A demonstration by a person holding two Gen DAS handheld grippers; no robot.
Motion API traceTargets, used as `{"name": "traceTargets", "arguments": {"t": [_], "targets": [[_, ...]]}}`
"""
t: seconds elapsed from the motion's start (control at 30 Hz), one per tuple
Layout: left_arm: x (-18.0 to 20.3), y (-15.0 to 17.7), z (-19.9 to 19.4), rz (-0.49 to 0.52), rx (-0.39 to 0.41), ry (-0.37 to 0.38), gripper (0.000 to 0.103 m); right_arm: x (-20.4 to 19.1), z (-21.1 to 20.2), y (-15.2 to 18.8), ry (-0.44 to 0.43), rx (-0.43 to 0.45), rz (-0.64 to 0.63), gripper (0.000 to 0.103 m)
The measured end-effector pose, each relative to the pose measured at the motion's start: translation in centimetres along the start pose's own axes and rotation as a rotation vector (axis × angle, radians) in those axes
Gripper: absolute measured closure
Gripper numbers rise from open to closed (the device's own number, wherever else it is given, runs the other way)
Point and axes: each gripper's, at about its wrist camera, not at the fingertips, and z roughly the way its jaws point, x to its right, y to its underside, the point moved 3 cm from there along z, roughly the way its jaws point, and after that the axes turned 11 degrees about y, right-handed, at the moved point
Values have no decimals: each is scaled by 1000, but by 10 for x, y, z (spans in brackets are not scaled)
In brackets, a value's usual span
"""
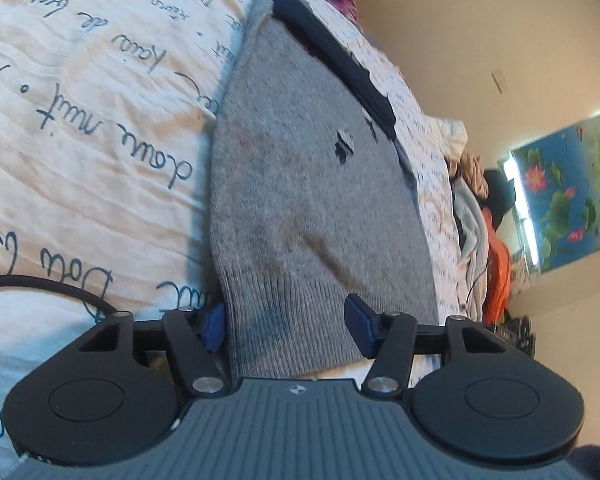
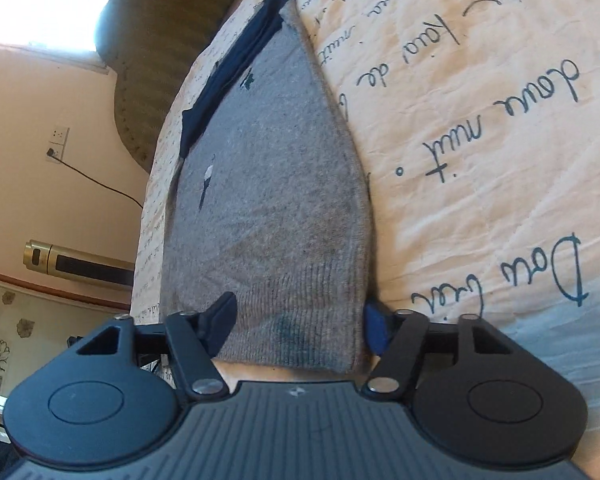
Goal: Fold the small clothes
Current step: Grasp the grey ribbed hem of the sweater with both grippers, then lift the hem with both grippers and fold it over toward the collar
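Note:
A grey sock (image 1: 316, 208) with a ribbed cuff and small dark marks lies flat on the printed bedsheet (image 1: 80, 120). A dark navy garment (image 1: 328, 52) lies along its far edge. My left gripper (image 1: 286, 330) is open, its blue pads on either side of the sock's cuff. The same grey sock (image 2: 268, 184) fills the right wrist view, with the navy garment (image 2: 236, 60) along its left edge. My right gripper (image 2: 300, 326) is open too, its jaws straddling the cuff at the near end.
The cream bedsheet (image 2: 480, 140) with blue script spreads to the right. A pile of clothes (image 1: 480, 220) lies at the bed's far end. A wall socket with a cable (image 2: 58, 144) and a gold-and-black device (image 2: 72, 264) are beyond the bed's left edge.

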Motion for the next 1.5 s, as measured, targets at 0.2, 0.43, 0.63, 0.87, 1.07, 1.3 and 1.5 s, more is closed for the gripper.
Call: {"name": "traceTargets", "arguments": {"t": [0.2, 0.43, 0.63, 0.87, 1.07, 1.3, 1.5], "targets": [[8, 6, 19, 22, -29, 47, 40, 6, 2, 2, -64, -1, 29, 45], [1, 4, 24, 23, -49, -27, 85, 6, 2, 1, -67, -10, 26, 46], [-5, 4, 20, 14, -56, -47, 92, 12, 7, 0, -58, -13, 47, 70], [2, 5, 20, 53, -39, -7, 99, 17, 7, 7, -36, -8, 26, 96], [3, 2, 12, 50, -25, 23, 99, 12, -5, 10, -77, 41, 17, 98], [22, -18, 3, 68, 55, 148, 99, -17, -18, -4, -178, 95, -14, 98], [29, -62, -1, -4, 192, 252, 99, -48, -17, -56, -292, 189, -17, 98]]}}
